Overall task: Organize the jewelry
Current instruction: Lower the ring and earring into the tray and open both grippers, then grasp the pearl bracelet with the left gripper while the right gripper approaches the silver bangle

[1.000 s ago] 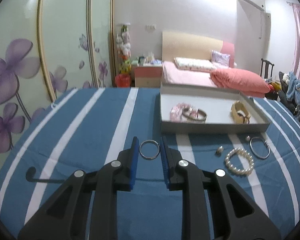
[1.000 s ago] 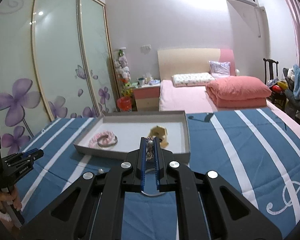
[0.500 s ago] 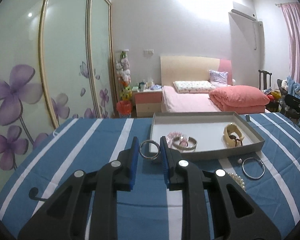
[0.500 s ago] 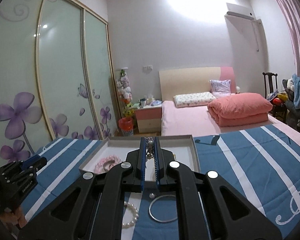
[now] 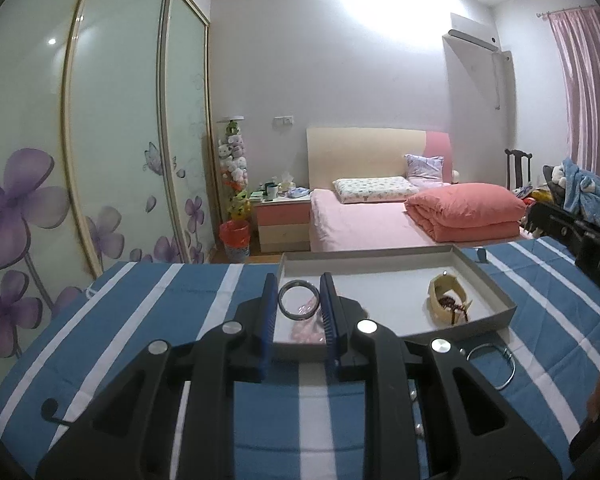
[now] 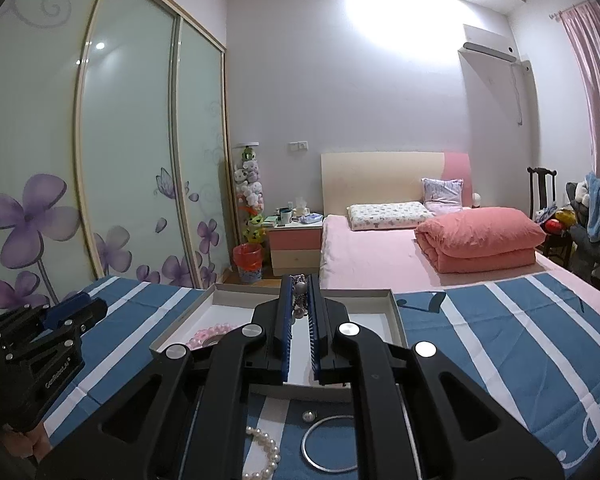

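My left gripper (image 5: pixel 299 294) is shut on a silver bangle (image 5: pixel 299 300) and holds it above the near left part of the grey tray (image 5: pixel 496 292). In the tray lie a pink bead bracelet (image 5: pixel 308 326) and a beige bracelet (image 5: pixel 449 310). My right gripper (image 6: pixel 300 292) is shut on a small silver chain piece with a bead (image 6: pixel 299 294), held over the tray (image 6: pixel 394 312). A pearl bracelet (image 6: pixel 266 450), a thin silver hoop (image 6: pixel 328 444) and a small bead (image 6: pixel 309 415) lie on the striped cloth in front of the tray.
The blue and white striped cloth (image 5: pixel 120 312) covers the table. The other gripper shows at the left of the right wrist view (image 6: pixel 36 356). A bed (image 5: pixel 380 224), a nightstand and a wardrobe stand beyond the table's far edge.
Both grippers have risen and moved forward toward the tray, each still holding its piece. The left one lifted the bangle off the cloth and now holds it over the tray.
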A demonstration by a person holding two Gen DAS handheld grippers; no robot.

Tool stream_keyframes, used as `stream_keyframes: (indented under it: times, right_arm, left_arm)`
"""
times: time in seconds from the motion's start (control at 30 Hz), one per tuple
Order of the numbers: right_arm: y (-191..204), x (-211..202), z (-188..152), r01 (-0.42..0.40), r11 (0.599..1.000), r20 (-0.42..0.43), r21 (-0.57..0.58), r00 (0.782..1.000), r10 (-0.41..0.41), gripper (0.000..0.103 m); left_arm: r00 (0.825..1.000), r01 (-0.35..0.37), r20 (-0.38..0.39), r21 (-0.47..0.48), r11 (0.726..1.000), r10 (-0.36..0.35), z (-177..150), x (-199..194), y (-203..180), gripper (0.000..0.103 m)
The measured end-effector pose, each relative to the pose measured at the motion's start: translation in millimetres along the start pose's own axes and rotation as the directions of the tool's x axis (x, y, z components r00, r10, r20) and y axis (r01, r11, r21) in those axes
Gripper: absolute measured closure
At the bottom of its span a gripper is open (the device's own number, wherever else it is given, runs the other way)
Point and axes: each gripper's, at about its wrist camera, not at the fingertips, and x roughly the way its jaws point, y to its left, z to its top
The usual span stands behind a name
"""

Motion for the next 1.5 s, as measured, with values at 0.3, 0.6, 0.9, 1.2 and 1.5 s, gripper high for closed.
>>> stream_keyframes:
  times: [0.3,0.6,0.9,1.2,1.5]
  right_arm:
    - [-8.0,21.6,4.3,-0.003,1.000,-0.006,0.015,1.000,0.003,0.095]
    - [-27.9,77.7,-7.3,-0.006,0.997,-0.110,0.083,0.994,0.015,0.095]
    - [-33.9,119.5,-24.8,-0.009,0.993,-0.223,0.118,0.974,0.035,0.094]
    - [-39.3,122.0,-28.4,-0.018,0.991,-0.256,0.135,0.965,0.052,0.057]
    - [-42.6,83.3,-19.8,-0.036,0.991,-0.221,0.130,0.973,0.065,0.057]
  left_arm:
    - [0.999,0.049,-0.019,-0.011,0.999,-0.049,9.7,33.1,-11.8,0.081]
    - [0.994,0.085,-0.072,-0.027,0.996,-0.086,12.3,93.1,-26.5,0.081]
    - [0.978,0.105,-0.178,-0.051,0.993,-0.113,1.1,147.2,-33.6,0.081]
    - [0.961,0.126,-0.240,-0.067,0.990,-0.139,-7.5,167.5,-33.6,0.076]
    - [0.960,0.149,-0.230,-0.054,0.987,-0.157,-13.0,139.8,-28.3,0.071]
